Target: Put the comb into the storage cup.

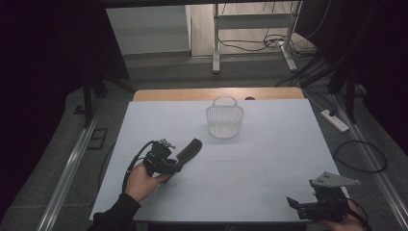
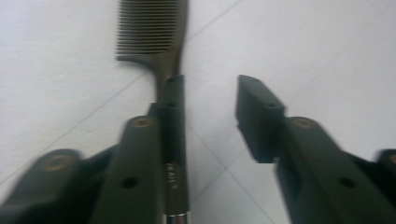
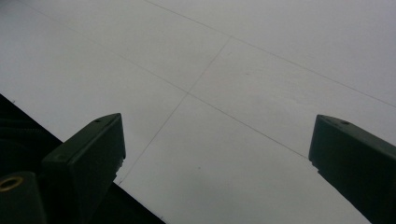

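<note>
High view: left hand (image 1: 144, 180) low at the left, forearm coming in from the bottom edge, wrist angled up and to the right, holding the left gripper (image 1: 185, 154) tilted toward the middle of the white tabletop (image 1: 269, 163). Dark comb (image 1: 189, 150) at the gripper's tip, pointing toward the white wire basket (image 1: 224, 120), which stands upright well apart near the far edge. Right gripper (image 1: 292, 202) down at the near right corner, aimed left, held level by the right hand (image 1: 344, 219).

Left gripper view: jaws parted, gap plain between them; comb (image 2: 156, 42) lying along the inner face of the left jaw, its handle touching it, the right jaw clear of it. Teeth end out past the tips, above the tabletop.

Right gripper view: jaws spread wide, bare tabletop (image 3: 233, 70) between them.
</note>
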Tool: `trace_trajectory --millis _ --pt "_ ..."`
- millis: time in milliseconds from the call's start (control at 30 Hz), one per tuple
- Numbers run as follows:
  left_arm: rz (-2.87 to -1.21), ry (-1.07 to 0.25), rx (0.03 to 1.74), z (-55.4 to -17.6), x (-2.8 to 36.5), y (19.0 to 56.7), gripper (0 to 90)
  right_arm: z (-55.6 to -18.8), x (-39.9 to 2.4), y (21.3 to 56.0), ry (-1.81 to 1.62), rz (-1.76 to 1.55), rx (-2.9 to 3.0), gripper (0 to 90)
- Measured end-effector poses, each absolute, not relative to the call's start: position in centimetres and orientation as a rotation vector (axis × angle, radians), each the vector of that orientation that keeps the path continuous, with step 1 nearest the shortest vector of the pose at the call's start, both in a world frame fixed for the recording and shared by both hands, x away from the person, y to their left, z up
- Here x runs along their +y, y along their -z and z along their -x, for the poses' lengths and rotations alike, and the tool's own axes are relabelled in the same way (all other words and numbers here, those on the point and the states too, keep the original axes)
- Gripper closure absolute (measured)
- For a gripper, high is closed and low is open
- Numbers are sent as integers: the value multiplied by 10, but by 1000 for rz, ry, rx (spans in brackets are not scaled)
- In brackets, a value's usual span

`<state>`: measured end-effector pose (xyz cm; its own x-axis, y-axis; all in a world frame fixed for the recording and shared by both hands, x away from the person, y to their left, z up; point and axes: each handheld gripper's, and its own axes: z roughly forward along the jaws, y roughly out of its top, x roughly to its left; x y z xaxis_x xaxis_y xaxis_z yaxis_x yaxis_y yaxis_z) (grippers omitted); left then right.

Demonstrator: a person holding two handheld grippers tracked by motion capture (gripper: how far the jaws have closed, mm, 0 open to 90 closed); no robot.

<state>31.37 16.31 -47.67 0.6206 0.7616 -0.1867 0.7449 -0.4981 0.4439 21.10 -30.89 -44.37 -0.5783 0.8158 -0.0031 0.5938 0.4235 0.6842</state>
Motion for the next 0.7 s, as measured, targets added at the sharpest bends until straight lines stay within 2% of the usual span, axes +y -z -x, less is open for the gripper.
trace_trajectory --millis 267,567,700 --pt "-2353 -126 1229 -318 168 476 317 -211 -309 444 -926 -1211 2349 43" --pt "-2354 -97 1244 -323 173 476 4 -211 -309 444 -924 -1211 2350 42" --pt "-2350 -67 1227 -324 175 474 0 -211 -309 444 -924 -1210 2351 43"
